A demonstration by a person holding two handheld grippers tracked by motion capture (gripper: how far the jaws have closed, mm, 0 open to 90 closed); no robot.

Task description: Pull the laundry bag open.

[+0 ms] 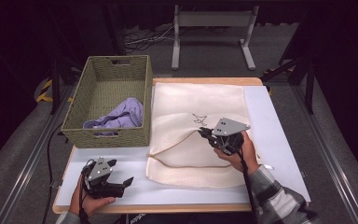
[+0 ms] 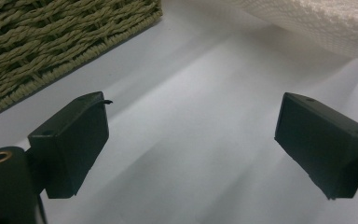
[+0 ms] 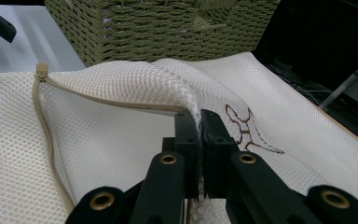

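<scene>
Recording lab, staged tabletop

A white table (image 1: 270, 121) stood among black curtains, floor cables (image 1: 144, 39) and a metal stand (image 1: 212, 32).

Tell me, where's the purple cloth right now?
In the high view the purple cloth lies bunched inside the woven basket at the table's far left, just left of the white mesh bag.

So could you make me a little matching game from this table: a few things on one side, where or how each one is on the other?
Things:
1. purple cloth
2. mesh bag
3. left gripper
4. right gripper

States:
A. jaws apart over bare table
B. lying in the woven basket
C. jaws pinching mesh
D. spread flat, top layer lifted

Pairs: 1-B, 2-D, 3-A, 4-C
</scene>
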